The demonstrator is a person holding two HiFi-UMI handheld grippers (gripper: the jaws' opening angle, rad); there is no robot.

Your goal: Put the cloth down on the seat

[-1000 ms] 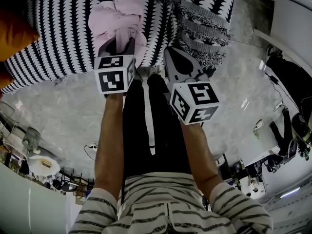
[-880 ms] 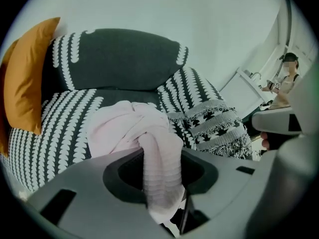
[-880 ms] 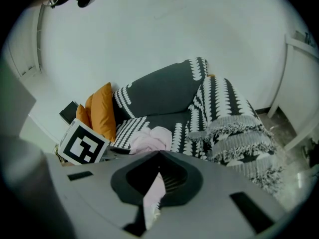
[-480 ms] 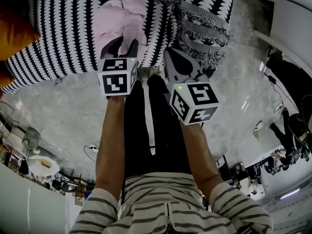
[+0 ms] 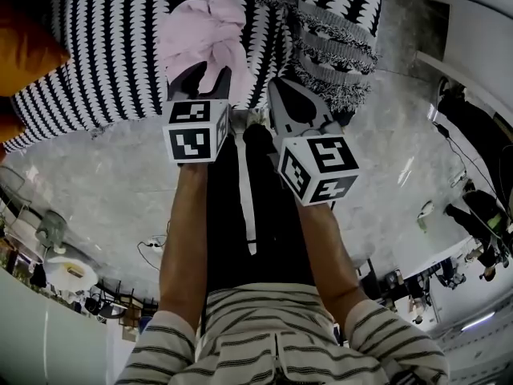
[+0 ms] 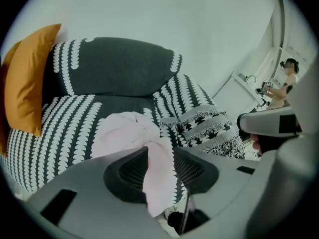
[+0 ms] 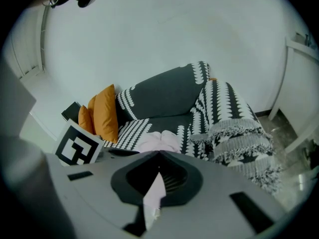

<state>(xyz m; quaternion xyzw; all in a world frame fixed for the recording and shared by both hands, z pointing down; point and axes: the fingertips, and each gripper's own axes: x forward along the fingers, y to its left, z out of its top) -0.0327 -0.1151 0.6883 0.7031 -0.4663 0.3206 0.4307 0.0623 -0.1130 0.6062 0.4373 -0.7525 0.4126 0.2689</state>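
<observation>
Head view first: the pink cloth (image 5: 200,34) is bunched up on the black-and-white patterned seat (image 5: 104,62). It sits at the seat's front edge, closer to the end where a fringed throw (image 5: 333,46) hangs over the arm. The left claw (image 5: 200,74) sits right at that front edge with its dark fingers either side of a tail of the cloth. The right claw (image 5: 282,93) is just beside it, over the marble floor (image 5: 104,183) in front of the seat. Left gripper view: the left claw (image 6: 159,166) has just been opening and its jaws stand wide apart. A loose fold of the cloth (image 6: 124,131) hangs between them, and I don't see the pads clamping it. The rest of the cloth lies in a heap on the seat (image 6: 75,113), between an orange cushion (image 6: 32,78) at the far end and the throw (image 6: 209,126). Right gripper view: the right claw (image 7: 159,171) has its jaws closed together. There's a thin pale sliver in the slit behind them, but honestly I can't tell what it is. Past the tips you can see the cloth (image 7: 159,141) resting at the front edge of the seat (image 7: 134,128). Two orange cushions (image 7: 104,111) sit at one end and the throw (image 7: 239,138) at the other.
</observation>
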